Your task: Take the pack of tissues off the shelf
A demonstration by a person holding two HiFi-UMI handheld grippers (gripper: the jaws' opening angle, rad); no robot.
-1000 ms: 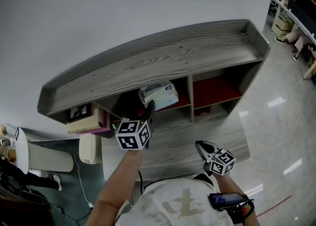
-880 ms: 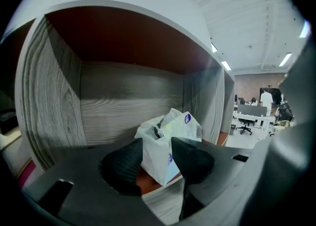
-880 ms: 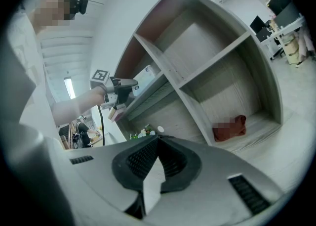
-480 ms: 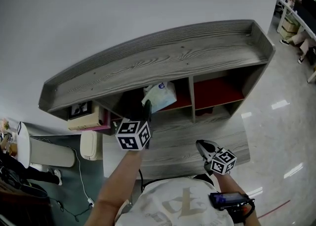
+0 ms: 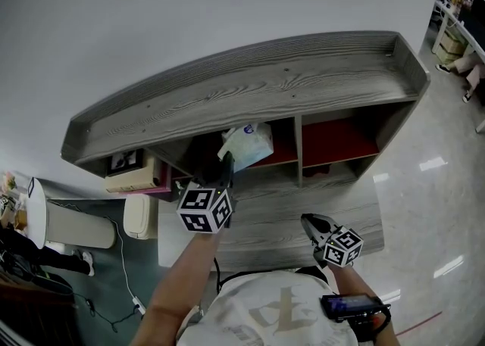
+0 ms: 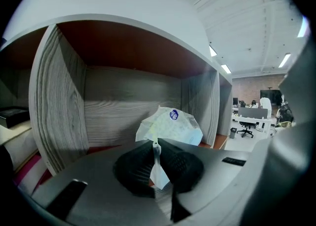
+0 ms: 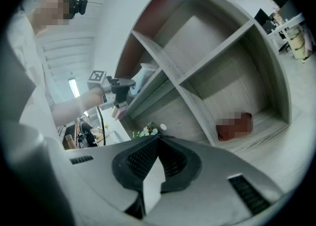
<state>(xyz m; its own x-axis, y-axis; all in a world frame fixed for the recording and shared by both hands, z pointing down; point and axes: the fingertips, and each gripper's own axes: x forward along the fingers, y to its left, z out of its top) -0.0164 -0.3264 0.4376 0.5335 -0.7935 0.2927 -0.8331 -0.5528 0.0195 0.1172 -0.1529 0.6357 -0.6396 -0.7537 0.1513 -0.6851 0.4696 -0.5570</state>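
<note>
The pack of tissues (image 5: 248,141) is a white plastic-wrapped bundle with a small blue sticker. It lies in the middle upper compartment of the grey wooden shelf (image 5: 250,87). My left gripper (image 5: 227,161) reaches into that compartment, its jaws closing tight on the pack's wrapper. In the left gripper view the pads pinch a thin flap of wrapper at the left gripper (image 6: 156,143), and the pack (image 6: 173,126) stands just behind. My right gripper (image 5: 307,221) hangs low in front of the shelf, shut and holding nothing. In the right gripper view its tips meet at the right gripper (image 7: 158,138).
A red-floored compartment (image 5: 333,140) lies to the right of the pack. Flat boxes (image 5: 132,178) fill the left compartment. A white bin (image 5: 68,231) stands on the floor at the left. A reddish, mosaic-covered object (image 7: 234,126) sits in a lower compartment. Office desks (image 5: 462,26) are at the far right.
The left gripper pushed slightly further into the compartment and closed on the pack's front wrapper, which now looks bunched and tilted. The right gripper stayed put.
</note>
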